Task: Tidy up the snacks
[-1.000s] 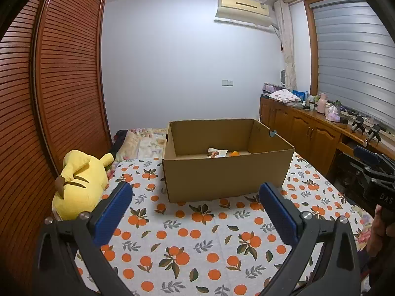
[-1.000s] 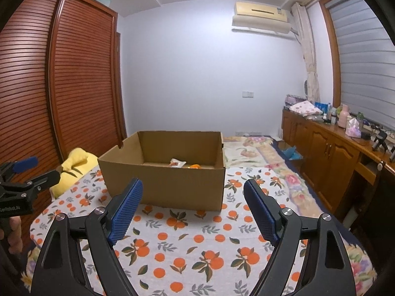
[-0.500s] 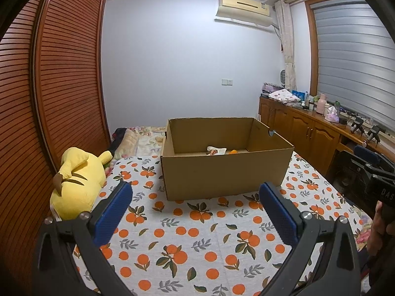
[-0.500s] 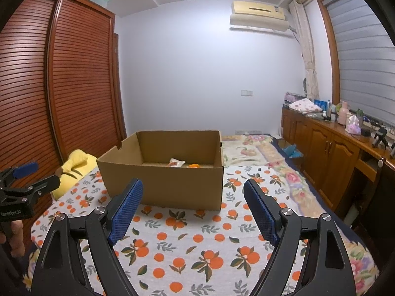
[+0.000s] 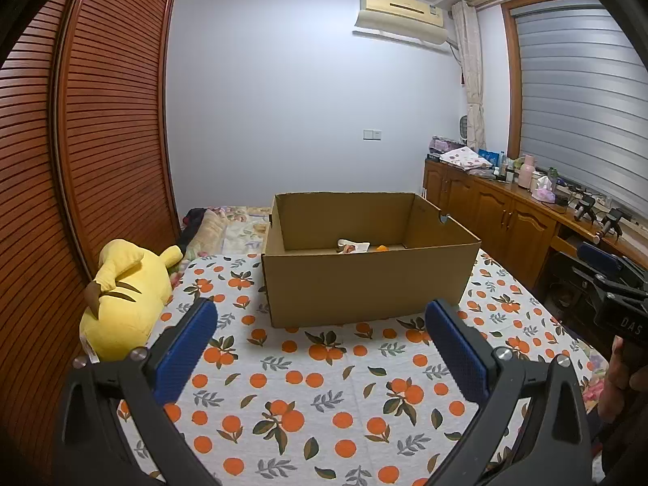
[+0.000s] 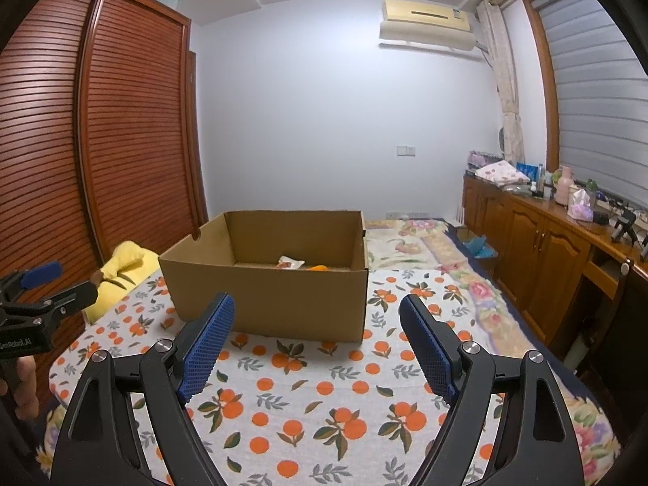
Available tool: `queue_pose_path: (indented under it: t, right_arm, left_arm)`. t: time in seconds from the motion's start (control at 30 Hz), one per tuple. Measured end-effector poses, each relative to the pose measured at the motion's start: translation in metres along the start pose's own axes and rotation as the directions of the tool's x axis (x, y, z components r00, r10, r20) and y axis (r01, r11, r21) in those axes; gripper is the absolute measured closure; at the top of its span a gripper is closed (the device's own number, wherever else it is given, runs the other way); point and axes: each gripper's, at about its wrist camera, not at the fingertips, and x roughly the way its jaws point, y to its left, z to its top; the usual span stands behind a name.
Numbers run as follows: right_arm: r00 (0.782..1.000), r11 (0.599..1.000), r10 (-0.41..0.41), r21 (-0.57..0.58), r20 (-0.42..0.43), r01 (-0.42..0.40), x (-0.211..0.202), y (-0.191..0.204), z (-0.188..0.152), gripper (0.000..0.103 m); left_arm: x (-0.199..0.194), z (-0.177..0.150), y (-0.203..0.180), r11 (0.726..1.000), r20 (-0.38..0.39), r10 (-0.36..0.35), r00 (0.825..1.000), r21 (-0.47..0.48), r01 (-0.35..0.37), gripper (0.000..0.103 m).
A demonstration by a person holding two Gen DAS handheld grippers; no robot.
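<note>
An open cardboard box (image 5: 364, 283) (image 6: 283, 303) stands on a bed with an orange-print sheet (image 5: 324, 384) (image 6: 324, 397). Inside it lie a white snack packet (image 5: 353, 246) (image 6: 290, 262) and an orange item (image 5: 381, 248) (image 6: 318, 267); the rest of the floor of the box is hidden by its near wall. My left gripper (image 5: 320, 320) hovers open in front of the box, nothing between its blue pads. My right gripper (image 6: 316, 312) is also open and empty, short of the box. Each gripper shows at the edge of the other's view.
A yellow plush toy (image 5: 125, 295) (image 6: 121, 267) lies at the bed's left edge beside slatted wardrobe doors (image 5: 101, 162). Wooden cabinets (image 5: 506, 222) (image 6: 538, 251) with bottles and clutter line the right wall. A folded floral quilt (image 6: 413, 239) lies behind the box. A person's hand (image 5: 619, 380) holds the right gripper.
</note>
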Motion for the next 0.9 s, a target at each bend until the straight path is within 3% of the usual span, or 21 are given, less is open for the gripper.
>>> queue_pose_path:
  t: [0.9]
  right_arm:
    - [1.000, 1.000, 0.003, 0.007, 0.001, -0.003, -0.0001, 0.0017, 0.0001, 0.018]
  left_arm:
    - [-0.0008, -0.0015, -0.0022, 1.000, 0.005, -0.001, 1.000, -0.001, 0.001, 0.000]
